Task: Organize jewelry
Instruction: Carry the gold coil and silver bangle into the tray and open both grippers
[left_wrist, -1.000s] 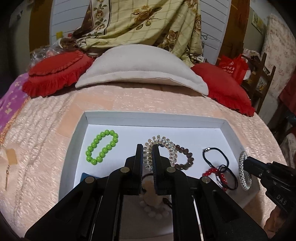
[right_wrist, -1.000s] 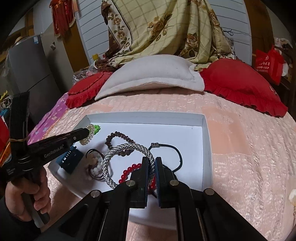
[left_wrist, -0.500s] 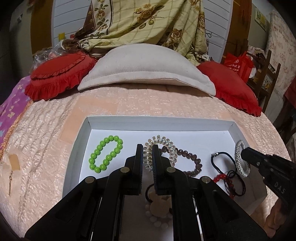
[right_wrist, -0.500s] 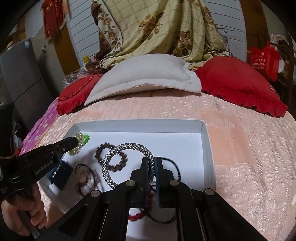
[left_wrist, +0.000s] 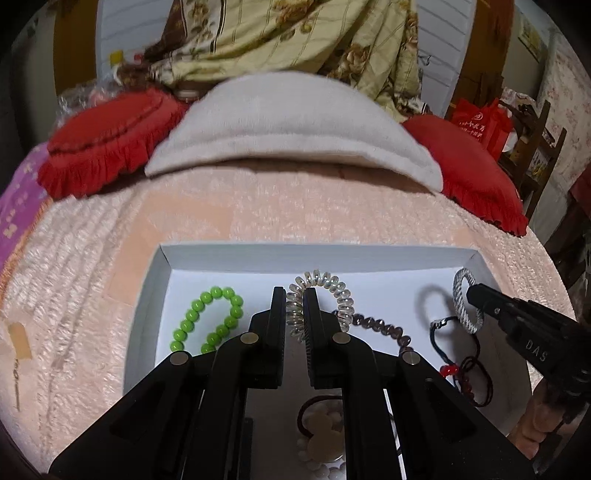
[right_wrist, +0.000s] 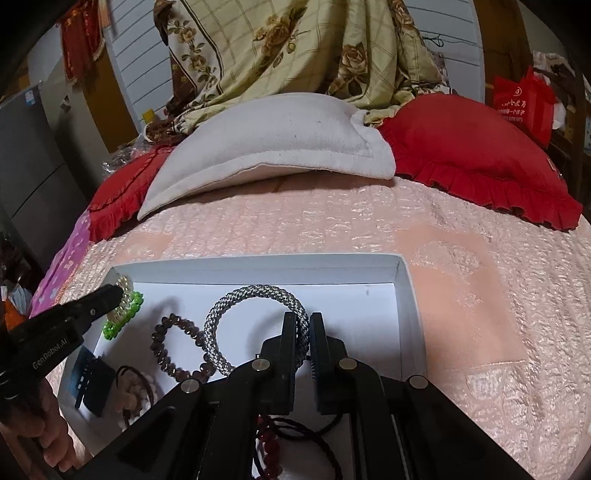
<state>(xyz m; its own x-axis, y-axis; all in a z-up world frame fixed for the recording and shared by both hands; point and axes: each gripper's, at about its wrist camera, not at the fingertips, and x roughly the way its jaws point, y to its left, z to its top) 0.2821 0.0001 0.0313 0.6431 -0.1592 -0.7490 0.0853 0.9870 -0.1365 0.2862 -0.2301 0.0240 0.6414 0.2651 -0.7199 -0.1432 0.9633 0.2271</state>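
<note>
A: Where is the jewelry?

B: In a shallow white tray (left_wrist: 314, 254) that lies on the pink bedspread (left_wrist: 258, 206). The left gripper (left_wrist: 294, 314) has its jaws closed on a clear spiral bracelet (left_wrist: 332, 286), which is lifted above the tray floor.

A: And the right gripper (right_wrist: 303, 332)?

B: Its jaws are clamped on a silver braided bangle (right_wrist: 236, 301), held upright over the tray's right part.

A: What lies loose in the tray?

B: A green bead bracelet (left_wrist: 207, 321) at the left, a brown bead bracelet (right_wrist: 173, 347) between the two held pieces, and dark cords with red beads (left_wrist: 465, 373) under the bangle. A hair tie with a pale ornament (left_wrist: 321, 435) lies below the left jaws, near a dark blue clip (right_wrist: 92, 384).

A: Behind the tray?

B: A grey pillow (right_wrist: 266, 147) between two red cushions.
</note>
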